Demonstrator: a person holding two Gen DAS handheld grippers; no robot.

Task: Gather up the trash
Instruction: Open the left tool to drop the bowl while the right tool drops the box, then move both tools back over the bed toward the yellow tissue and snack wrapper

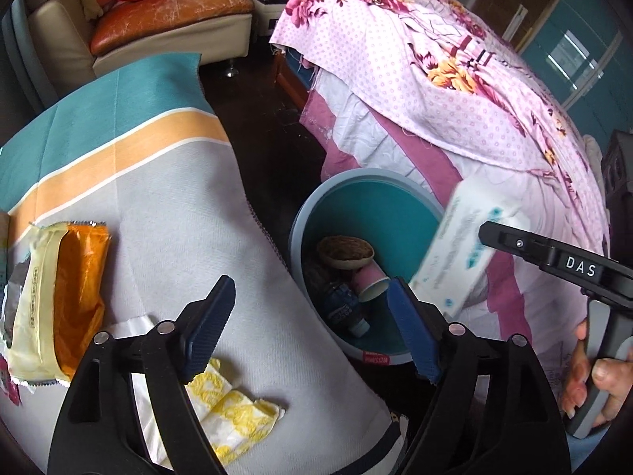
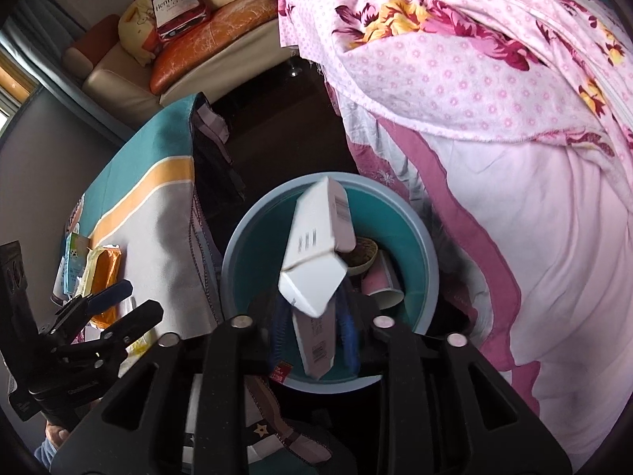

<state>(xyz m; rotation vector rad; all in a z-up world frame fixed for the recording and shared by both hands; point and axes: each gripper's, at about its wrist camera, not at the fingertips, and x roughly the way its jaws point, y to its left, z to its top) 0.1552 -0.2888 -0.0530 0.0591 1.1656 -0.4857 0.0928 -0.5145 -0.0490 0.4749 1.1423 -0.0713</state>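
A round blue bin (image 1: 297,233) stands on the floor between the table and the bed. In it lie a pink paper cup (image 1: 370,283), a brown bowl (image 1: 346,251) and a dark bottle (image 1: 342,308). A crumpled white carton (image 2: 312,269) hangs over the bin (image 2: 429,273), between the blue pads of my right gripper (image 2: 312,310). A gap shows on each side of the carton, so the jaws stand open. My left gripper (image 1: 312,328) is wide open and empty above the table edge and the bin. On the table lie an orange and yellow wrapper (image 1: 59,297) and a yellow-patterned tissue (image 1: 225,407).
The table wears a grey, orange and teal striped cloth (image 1: 158,182). A bed with a pink floral quilt (image 1: 435,79) crowds the bin's right side. A sofa (image 1: 170,12) stands at the back beyond dark floor. A hand (image 1: 593,380) holds the right gripper's handle.
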